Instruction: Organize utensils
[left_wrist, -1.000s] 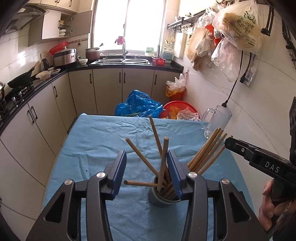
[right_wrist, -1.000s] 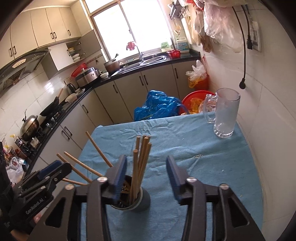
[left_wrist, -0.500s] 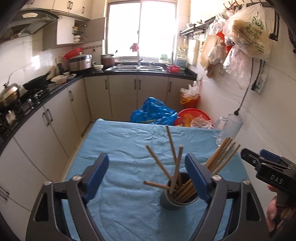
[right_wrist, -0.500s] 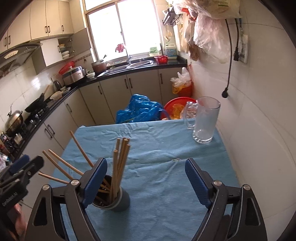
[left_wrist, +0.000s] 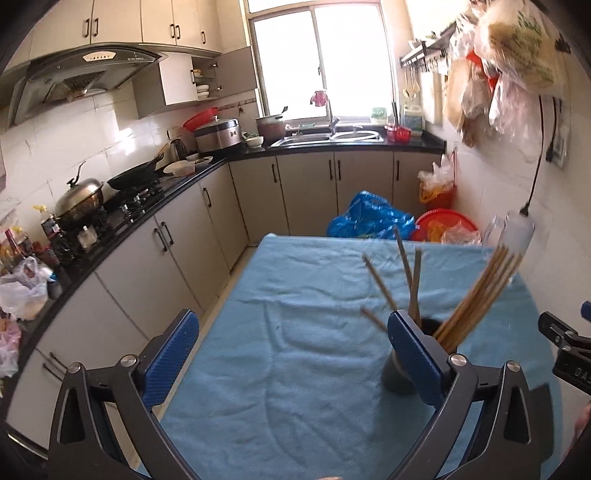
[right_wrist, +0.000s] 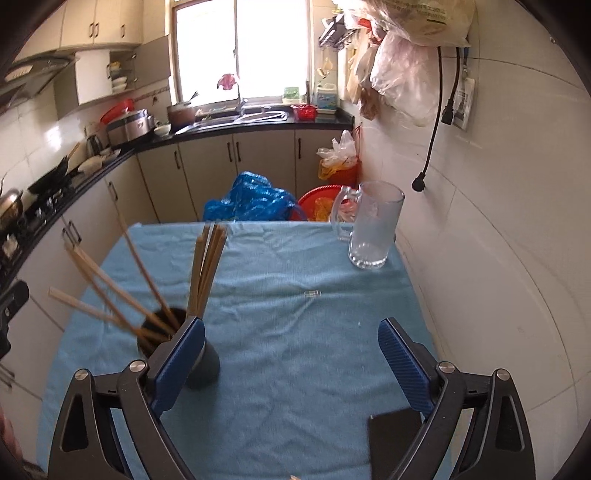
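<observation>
**Both grippers spread wide beside the chopstick holder**

Left gripper (left_wrist: 291, 343): its jaws are opening and stand wide, with only bare blue cloth (left_wrist: 295, 369) between the blue pads. Nothing is gripped. The right-hand pad overlaps the dark holder (left_wrist: 397, 376) in the left wrist view; whether they touch cannot be told.

Holder: the dark cylindrical cup stands upright on the cloth-covered table, toward the near edge. It contains wooden chopsticks (left_wrist: 476, 295). One bundle leans together to one side; several single sticks fan out on the other side at steeper angles.

Right gripper (right_wrist: 291, 349): its jaws are also opening and stand wide, with bare cloth between the pads and nothing held. The holder sits just outside its left-hand pad, partly behind it in the right wrist view.

Further right: a small clear item (right_wrist: 312, 294) lies on the cloth near the table centre. A glass mug (right_wrist: 373, 225) stands upright at the far right corner, close to the tiled wall. A flat dark object (right_wrist: 393, 435) lies at the near right edge.
</observation>
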